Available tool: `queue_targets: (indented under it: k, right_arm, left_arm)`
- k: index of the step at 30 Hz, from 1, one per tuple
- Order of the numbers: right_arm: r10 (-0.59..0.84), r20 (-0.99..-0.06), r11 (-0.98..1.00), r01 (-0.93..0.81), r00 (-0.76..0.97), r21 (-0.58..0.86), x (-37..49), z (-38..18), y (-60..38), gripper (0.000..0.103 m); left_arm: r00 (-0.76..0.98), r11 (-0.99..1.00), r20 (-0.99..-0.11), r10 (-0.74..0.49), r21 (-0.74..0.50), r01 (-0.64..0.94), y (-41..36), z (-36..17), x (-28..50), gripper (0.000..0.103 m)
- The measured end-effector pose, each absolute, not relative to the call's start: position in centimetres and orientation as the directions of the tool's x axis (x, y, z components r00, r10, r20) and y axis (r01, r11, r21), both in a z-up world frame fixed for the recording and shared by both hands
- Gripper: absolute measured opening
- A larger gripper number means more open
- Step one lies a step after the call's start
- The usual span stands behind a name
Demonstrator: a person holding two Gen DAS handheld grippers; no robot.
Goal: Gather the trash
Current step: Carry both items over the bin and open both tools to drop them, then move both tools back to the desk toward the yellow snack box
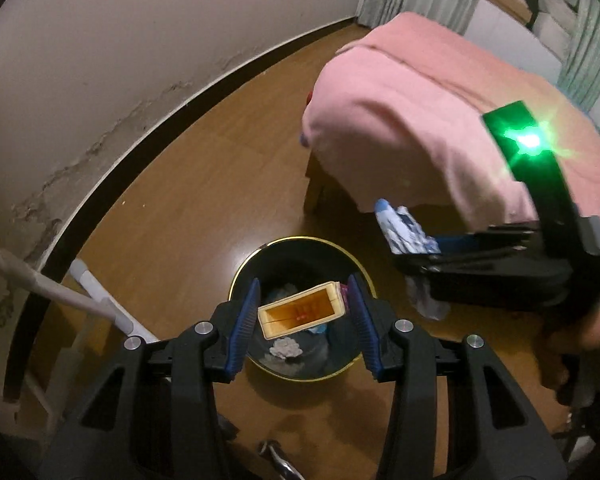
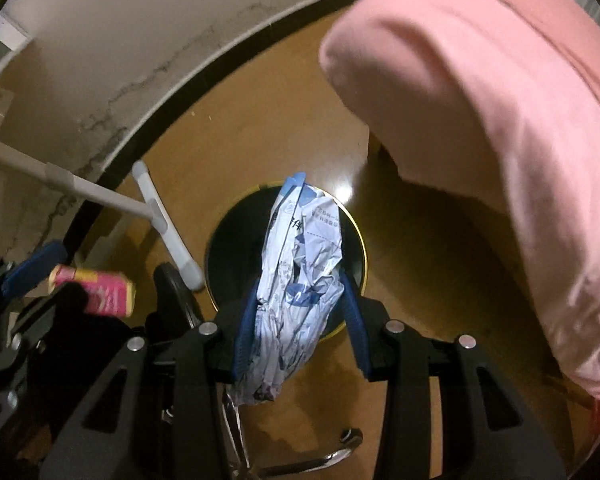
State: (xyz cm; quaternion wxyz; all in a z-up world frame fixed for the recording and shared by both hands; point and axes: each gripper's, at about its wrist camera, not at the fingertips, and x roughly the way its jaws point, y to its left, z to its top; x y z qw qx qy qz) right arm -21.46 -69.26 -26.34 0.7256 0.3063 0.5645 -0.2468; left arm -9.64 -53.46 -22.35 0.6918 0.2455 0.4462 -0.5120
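The bin [image 1: 300, 308] on the wooden floor [image 1: 204, 208] already has a few scraps at the bottom, among them a pale crumpled wad [image 1: 286, 347], so I judge the collecting partly done, with two more pieces yet to land inside. My left gripper [image 1: 303, 314] hangs right over the mouth of the bin, its jaws spread wider than the small open-ended carton [image 1: 302, 315] between them; there is a gap on the left side, and on the right I cannot tell whether the pad touches the carton, so it looks let go or about to fall, though I cannot be sure. In the right wrist view its pink side [image 2: 100, 290] shows at the left edge. My right gripper [image 2: 298, 304] is clamped on a crumpled white and blue wrapper [image 2: 296, 276], pinched across its middle with both ends sticking out, held above the near rim of the bin [image 2: 358, 240]. What remains, as I see it, is dropping the wrapper in. A bed with a pink cover [image 1: 420, 120] stands just beside.
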Motion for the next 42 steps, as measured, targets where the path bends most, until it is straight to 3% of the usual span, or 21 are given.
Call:
queue_targets:
  k: [8, 19, 20, 22, 24, 35, 37, 39, 42]
  right_arm:
    - [0.013, -0.977, 0.677, 0.717, 0.214, 0.166, -21.7, -28.0, -69.2, 0.040]
    - [0.010, -0.978, 0.677, 0.718, 0.210, 0.161, -21.4, -28.1, -69.4, 0.040]
    - [0.008, -0.977, 0.676, 0.719, 0.211, 0.161, -21.5, -28.1, -69.5, 0.040]
    - [0.005, -0.977, 0.674, 0.721, 0.213, 0.161, -21.5, -28.0, -69.5, 0.040]
    - [0.006, -0.976, 0.672, 0.722, 0.215, 0.163, -21.5, -28.0, -69.5, 0.040]
    - [0.010, -0.973, 0.679, 0.712, 0.231, 0.177, -21.5, -27.6, -69.4, 0.042]
    - [0.004, -0.970, 0.674, 0.716, 0.243, 0.182, -21.6, -27.4, -69.5, 0.049]
    - [-0.001, -0.967, 0.669, 0.719, 0.254, 0.188, -21.6, -27.1, -69.6, 0.076]
    - [-0.023, -0.961, 0.671, 0.717, 0.274, 0.188, -21.7, -26.2, -69.5, 0.076]
  left_arm:
    - [0.027, 0.380, -0.901, -0.434, -0.156, 0.912, -55.7, -27.2, -9.2, 0.044]
    - [-0.009, 0.380, -0.900, -0.435, -0.193, 0.905, -54.3, -27.6, -9.6, 0.045]
    - [-0.012, 0.379, -0.899, -0.437, -0.196, 0.904, -54.2, -27.6, -9.5, 0.046]
    - [-0.001, 0.382, -0.899, -0.439, -0.188, 0.905, -54.2, -27.5, -9.5, 0.064]
    - [0.018, 0.390, -0.895, -0.445, -0.176, 0.904, -54.1, -27.3, -9.5, 0.071]
    - [0.027, 0.383, -0.892, -0.452, -0.166, 0.909, -53.8, -26.7, -10.0, 0.074]
    - [0.028, 0.377, -0.890, -0.455, -0.164, 0.911, -53.7, -26.4, -10.1, 0.076]
    - [0.032, 0.373, -0.889, -0.457, -0.159, 0.914, -53.5, -26.1, -10.4, 0.078]
    - [0.036, 0.363, -0.887, -0.461, -0.151, 0.919, -53.3, -25.5, -10.8, 0.079]
